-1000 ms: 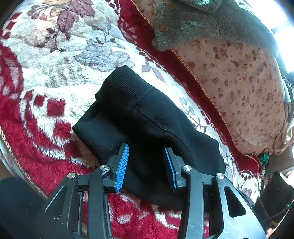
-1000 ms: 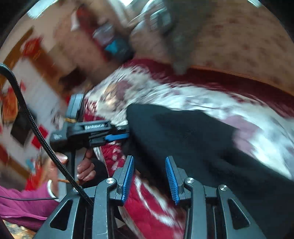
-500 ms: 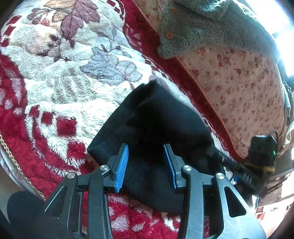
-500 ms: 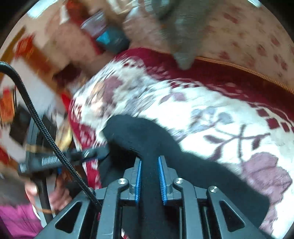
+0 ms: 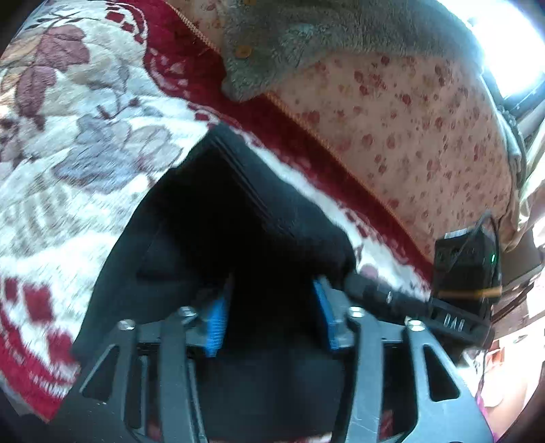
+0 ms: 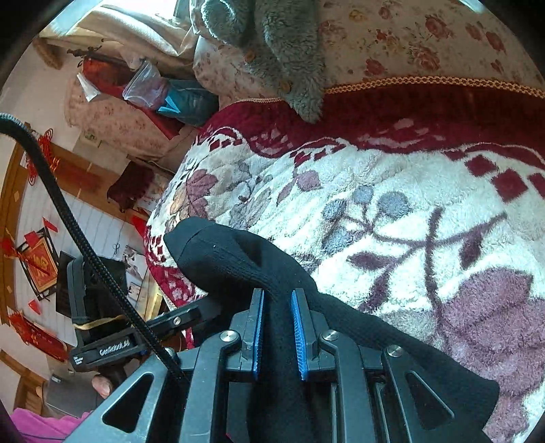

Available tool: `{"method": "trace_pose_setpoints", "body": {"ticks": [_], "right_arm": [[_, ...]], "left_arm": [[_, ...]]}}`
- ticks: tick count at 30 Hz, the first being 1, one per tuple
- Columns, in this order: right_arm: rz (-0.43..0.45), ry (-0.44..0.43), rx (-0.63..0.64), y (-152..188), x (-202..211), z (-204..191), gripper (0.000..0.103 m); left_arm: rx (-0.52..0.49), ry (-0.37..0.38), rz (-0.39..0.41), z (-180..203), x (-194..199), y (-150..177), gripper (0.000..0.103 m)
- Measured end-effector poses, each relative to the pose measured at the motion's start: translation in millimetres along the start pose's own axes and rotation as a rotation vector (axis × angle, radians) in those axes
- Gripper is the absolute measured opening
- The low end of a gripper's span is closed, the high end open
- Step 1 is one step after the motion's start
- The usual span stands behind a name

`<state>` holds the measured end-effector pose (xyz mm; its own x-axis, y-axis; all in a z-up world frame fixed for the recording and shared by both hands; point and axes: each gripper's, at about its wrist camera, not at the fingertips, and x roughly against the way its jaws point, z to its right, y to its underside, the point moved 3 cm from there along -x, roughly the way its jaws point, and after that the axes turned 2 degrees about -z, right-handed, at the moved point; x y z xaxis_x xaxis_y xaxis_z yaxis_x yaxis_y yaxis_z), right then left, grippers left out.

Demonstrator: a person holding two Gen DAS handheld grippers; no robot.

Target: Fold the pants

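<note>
While the black pants were lying bunched on the flowered blanket, a thick fold of them was pinched between the blue pads of the right gripper, whose jaws were pressed close on the cloth. Beyond this grip, one rounded end of the pants was raised above the blanket and pointed toward its left edge. The rest of the garment was spread over the blanket to the right of the gripper.

The left gripper was seen with its jaws spread wide – the blue pads stood well apart, with dark cloth of the pants between and over them. Whether the cloth was truly gripped could not be told, because this view was blurred. The right gripper was visible just beside it, at the side of the pants nearer the blanket's red border.

A grey fleece garment with buttons was laid past the far edge of the blanket, on a rose-patterned cover.
</note>
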<state>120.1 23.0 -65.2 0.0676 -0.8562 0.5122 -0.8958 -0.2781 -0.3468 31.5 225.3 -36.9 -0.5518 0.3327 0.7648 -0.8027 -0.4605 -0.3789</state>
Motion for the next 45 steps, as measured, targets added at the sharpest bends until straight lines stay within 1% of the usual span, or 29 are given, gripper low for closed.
{"method": "trace_pose_setpoints", "body": {"ticks": [2, 5, 7, 9, 10, 12, 15, 17, 18, 19, 20, 21, 22, 24, 25, 26, 28, 31, 33, 34, 35, 38, 40, 41, 42, 43, 44, 45], "right_arm": [[0.003, -0.006, -0.005, 0, 0, 1, 0.015], [0.004, -0.006, -0.004, 1, 0, 2, 0.015], [0.001, -0.007, -0.003, 2, 0, 3, 0.015], [0.001, -0.009, -0.004, 2, 1, 3, 0.015], [-0.002, -0.008, 0.0, 2, 0, 2, 0.015], [-0.006, -0.006, 0.007, 3, 0, 2, 0.015], [-0.008, -0.003, 0.016, 3, 0, 0, 0.015], [-0.009, -0.006, 0.014, 3, -1, 0, 0.015], [-0.008, -0.004, 0.015, 3, -1, 0, 0.015], [-0.006, 0.002, 0.021, 3, -1, -2, 0.015], [-0.005, 0.005, 0.021, 4, 0, -3, 0.015], [-0.002, 0.009, 0.005, 4, 3, -5, 0.015], [0.006, 0.006, -0.011, 6, 7, -6, 0.017], [0.037, 0.007, -0.007, 11, 18, -12, 0.019], [0.066, 0.035, 0.031, 16, 28, -18, 0.022], [0.08, 0.056, 0.057, 20, 35, -22, 0.023], [0.11, 0.111, 0.142, 32, 51, -36, 0.032], [0.124, 0.158, 0.248, 55, 65, -57, 0.038], [0.122, 0.172, 0.301, 69, 68, -69, 0.041], [0.116, 0.194, 0.334, 77, 67, -76, 0.047], [0.107, 0.233, 0.369, 86, 64, -82, 0.049], [0.055, 0.334, 0.472, 107, 45, -90, 0.051], [0.026, 0.429, 0.54, 119, 29, -89, 0.051], [0.016, 0.465, 0.557, 123, 25, -87, 0.049], [-0.006, 0.504, 0.562, 125, 19, -81, 0.037], [-0.017, 0.495, 0.549, 126, 19, -77, 0.03], [-0.019, 0.471, 0.534, 126, 20, -75, 0.027], [-0.012, 0.449, 0.522, 127, 24, -74, 0.02]], "left_arm": [[0.045, 0.027, 0.015, -5, -2, -7, 0.052], [0.119, 0.104, 0.035, -12, 0, -16, 0.054], [0.133, 0.144, 0.057, -10, 6, -21, 0.054], [0.115, 0.167, 0.083, -5, 12, -24, 0.063], [0.107, 0.174, 0.088, -2, 13, -25, 0.069], [0.11, 0.179, 0.078, 1, 10, -27, 0.07], [0.112, 0.131, 0.038, 3, -3, -28, 0.07], [0.124, 0.117, 0.015, 0, -12, -26, 0.069], [0.127, 0.112, 0.006, 0, -15, -24, 0.064], [0.128, 0.105, 0.0, -1, -17, -23, 0.048], [0.117, 0.081, -0.011, 0, -18, -22, 0.038], [0.105, 0.071, -0.014, 1, -18, -21, 0.033], [0.088, 0.064, -0.011, 3, -15, -19, 0.024], [0.076, 0.042, -0.001, 8, -6, -18, 0.018], [0.08, 0.038, -0.003, 9, -2, -17, 0.016], [0.085, 0.036, -0.006, 10, 2, -17, 0.014], [0.103, 0.035, -0.009, 12, 13, -18, 0.014], [0.13, 0.033, -0.036, 12, 23, -18, 0.014], [0.151, 0.026, -0.051, 11, 28, -16, 0.014], [0.161, 0.029, -0.056, 11, 30, -15, 0.014], [0.167, 0.033, -0.059, 11, 33, -13, 0.014], [0.171, 0.026, -0.057, 9, 42, -8, 0.014], [0.17, 0.02, -0.07, 5, 47, -2, 0.014], [0.173, 0.018, -0.075, 1, 50, 3, 0.014], [0.173, 0.019, -0.081, -2, 52, 7, 0.014], [0.172, 0.015, -0.082, -6, 55, 10, 0.014], [0.169, 0.007, -0.08, -11, 58, 16, 0.014], [0.165, 0.002, -0.08, -14, 59, 20, 0.014]]}}
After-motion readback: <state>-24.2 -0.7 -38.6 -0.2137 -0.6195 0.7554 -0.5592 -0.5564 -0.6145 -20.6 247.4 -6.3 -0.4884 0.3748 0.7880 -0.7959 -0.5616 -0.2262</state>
